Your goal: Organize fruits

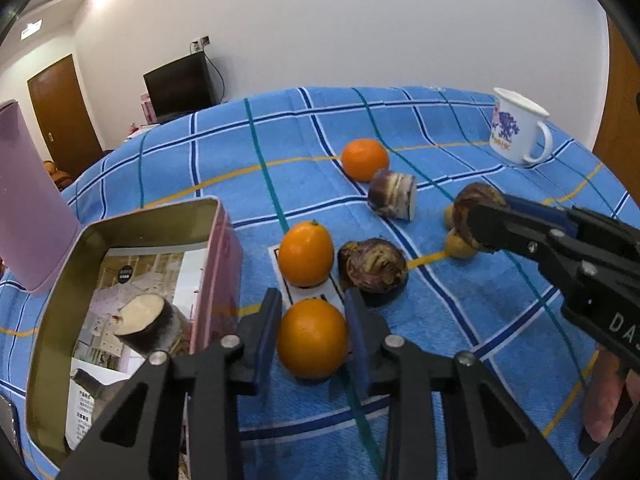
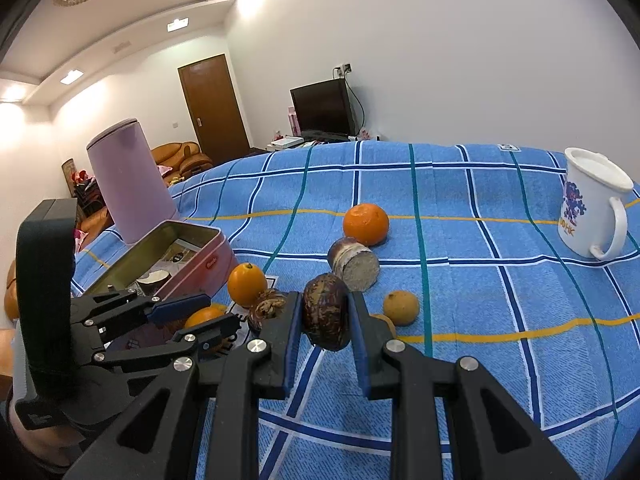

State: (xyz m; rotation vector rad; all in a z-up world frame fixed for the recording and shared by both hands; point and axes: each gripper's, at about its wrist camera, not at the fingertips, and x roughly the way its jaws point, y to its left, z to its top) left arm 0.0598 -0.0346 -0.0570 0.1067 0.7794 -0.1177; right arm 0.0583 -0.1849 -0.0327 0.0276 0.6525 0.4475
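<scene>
While the left tool (image 1: 312,334) sits low over the blue plaid cloth (image 1: 460,320) of the tabletop, its two blue pads bracket the nearest orange (image 1: 311,338), drawn in against its sides so that the fruit is clamped where it rests. Just beyond it a second orange (image 1: 306,253) stands on a small white card (image 1: 294,294), and a dark, mottled brown fruit (image 1: 374,266) lies touching that orange's right side. Farther back a third orange (image 1: 365,159) rests against a cut brown-skinned chunk (image 1: 392,195) with a pale face.

The right tool (image 2: 325,322) is closed on another mottled brown fruit (image 2: 325,316), gripped on both flanks and held just clear of the cloth. Close to its right lie two small tan fruits (image 2: 401,307), one partly hidden behind the tool's finger.

To the left, an open pink tin (image 1: 214,264) with a gold inside holds a cut chunk with a pale end (image 1: 146,326), lying on a printed sheet. A tall lilac container (image 2: 130,182) stands behind the tin. A white mug with a purple print (image 2: 592,210) stands well apart at the far right of the tabletop.
</scene>
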